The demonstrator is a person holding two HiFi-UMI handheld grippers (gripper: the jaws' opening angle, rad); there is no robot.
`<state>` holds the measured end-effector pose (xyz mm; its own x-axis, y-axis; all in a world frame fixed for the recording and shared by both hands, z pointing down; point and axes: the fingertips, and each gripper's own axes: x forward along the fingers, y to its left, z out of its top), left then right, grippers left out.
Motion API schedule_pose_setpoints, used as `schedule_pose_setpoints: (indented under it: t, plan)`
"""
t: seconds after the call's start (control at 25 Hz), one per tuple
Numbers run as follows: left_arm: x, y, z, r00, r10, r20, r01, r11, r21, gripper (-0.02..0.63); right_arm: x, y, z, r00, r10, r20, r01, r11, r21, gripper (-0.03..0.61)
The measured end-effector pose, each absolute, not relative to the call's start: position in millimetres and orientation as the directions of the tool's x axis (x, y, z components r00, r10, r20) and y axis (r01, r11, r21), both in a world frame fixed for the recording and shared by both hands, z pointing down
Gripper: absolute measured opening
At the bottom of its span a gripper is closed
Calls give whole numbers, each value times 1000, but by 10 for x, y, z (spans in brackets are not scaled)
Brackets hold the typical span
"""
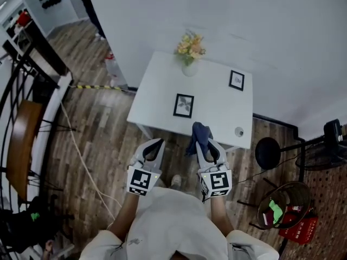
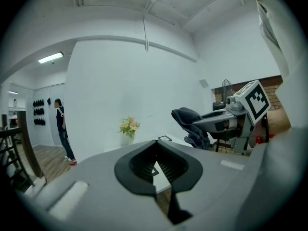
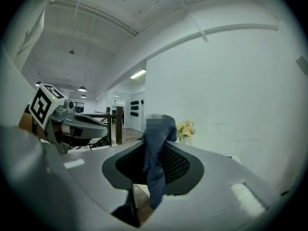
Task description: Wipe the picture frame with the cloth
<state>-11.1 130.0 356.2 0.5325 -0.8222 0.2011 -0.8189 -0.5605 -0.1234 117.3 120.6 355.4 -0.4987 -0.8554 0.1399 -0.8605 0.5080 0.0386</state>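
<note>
A black picture frame [image 1: 184, 105] lies flat near the front of the white table [image 1: 217, 112]. A smaller second frame [image 1: 236, 80] lies further back on the right. My right gripper [image 1: 204, 142] hovers over the table's front edge, shut on a dark blue cloth [image 1: 198, 132] that bunches above its tips. The right gripper view shows that cloth [image 3: 156, 160] hanging down between the jaws of the right gripper [image 3: 155, 150]. My left gripper [image 1: 159, 143] is held just short of the table's front edge, left of the right one, shut and with nothing in it [image 2: 155, 146].
A vase of flowers [image 1: 190, 50] stands at the table's back edge, a small round object [image 1: 238, 131] near its front right corner. A black stool [image 1: 267, 153], a wire basket [image 1: 283, 205] and a red box [image 1: 299, 231] stand to the right. A person [image 2: 61, 125] stands far left.
</note>
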Motion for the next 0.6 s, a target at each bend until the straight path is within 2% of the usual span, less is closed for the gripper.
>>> schedule_pose_setpoints:
  t: [0.6]
  plan:
    - [-48,640,3699,532,-821,206,-822,-560,-107,20,1218,575,3722,-499,-849,172,-858,512,38,98]
